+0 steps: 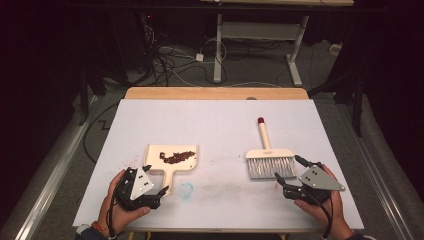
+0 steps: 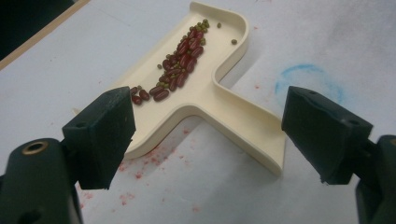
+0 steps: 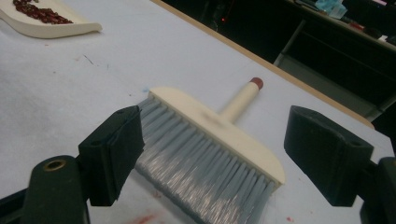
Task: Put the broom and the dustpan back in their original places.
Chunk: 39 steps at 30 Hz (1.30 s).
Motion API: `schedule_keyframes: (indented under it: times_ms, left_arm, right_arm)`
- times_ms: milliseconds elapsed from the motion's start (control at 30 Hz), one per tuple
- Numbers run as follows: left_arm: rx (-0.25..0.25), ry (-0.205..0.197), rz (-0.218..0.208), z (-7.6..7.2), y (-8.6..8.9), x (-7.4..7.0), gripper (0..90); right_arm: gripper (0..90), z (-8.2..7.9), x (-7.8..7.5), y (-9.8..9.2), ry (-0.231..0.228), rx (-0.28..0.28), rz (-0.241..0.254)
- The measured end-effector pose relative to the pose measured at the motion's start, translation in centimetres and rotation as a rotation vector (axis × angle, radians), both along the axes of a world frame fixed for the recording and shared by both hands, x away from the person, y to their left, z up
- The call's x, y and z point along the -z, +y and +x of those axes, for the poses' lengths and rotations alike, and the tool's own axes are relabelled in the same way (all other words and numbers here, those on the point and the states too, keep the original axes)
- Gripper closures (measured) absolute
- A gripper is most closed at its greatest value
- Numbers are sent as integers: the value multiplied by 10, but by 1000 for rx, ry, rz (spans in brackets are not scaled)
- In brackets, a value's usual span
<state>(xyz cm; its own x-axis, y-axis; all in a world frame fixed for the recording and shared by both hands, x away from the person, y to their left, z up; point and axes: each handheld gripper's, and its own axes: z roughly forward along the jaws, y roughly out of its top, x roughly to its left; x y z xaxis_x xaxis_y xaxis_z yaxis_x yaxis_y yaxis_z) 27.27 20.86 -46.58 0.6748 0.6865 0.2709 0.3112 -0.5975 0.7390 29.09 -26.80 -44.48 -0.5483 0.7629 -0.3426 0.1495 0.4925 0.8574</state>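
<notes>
On table, my left gripper (image 1: 161, 191) gapes at dustpan (image 1: 172, 162) handle; right gripper (image 1: 283, 178) gapes by brush (image 1: 268, 159); crooked grab could tip pan, spilling beans (image 1: 177, 157).

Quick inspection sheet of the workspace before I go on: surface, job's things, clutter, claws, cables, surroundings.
Surface: white table top, with reddish specks near the dustpan and a faint blue ring.
Job's things: cream dustpan lying flat, a row of red beans with a few green ones in it; hand brush lying flat, grey bristles toward the person, red-tipped handle pointing away.
Clutter: nothing seen.
Claws: left claw open beside the dustpan's handle, holding nothing; right claw open at the brush's bristles, holding nothing.
Cables: one trailing from each claw; a tangle on the floor beyond the table.
Surroundings: dark room, white desk frame behind.
</notes>
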Motion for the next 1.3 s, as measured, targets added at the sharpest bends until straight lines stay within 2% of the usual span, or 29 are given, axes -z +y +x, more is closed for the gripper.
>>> schedule_keyframes:
  times_ms: [233,300,467,600,667,900,1033,1300]
  left_arm:
    - [5,4,-11,2,0,0,173]
    - [8,6,-12,3,0,1,173]
    - [18,7,-8,4,-2,1,173]
    - [13,13,4,4,-3,2,173]
    - [7,19,-6,4,-2,3,172]
    - [21,11,17,0,-5,2,172]
    - [17,12,14,-1,-3,3,172]
    - [20,11,18,0,-3,3,172]
  right_arm:
    - [202,-4,10,-6,39,7,3]
    - [202,-6,13,-7,44,15,-14]
    - [201,-15,21,-10,69,1,-15]
    - [199,-15,25,-11,100,-2,-20]
    - [197,-14,25,-11,108,-2,-10]
    - [197,-17,20,-11,84,-14,-2]
    - [196,-19,15,-10,60,-16,5]
    - [196,-18,14,-11,59,-11,12]
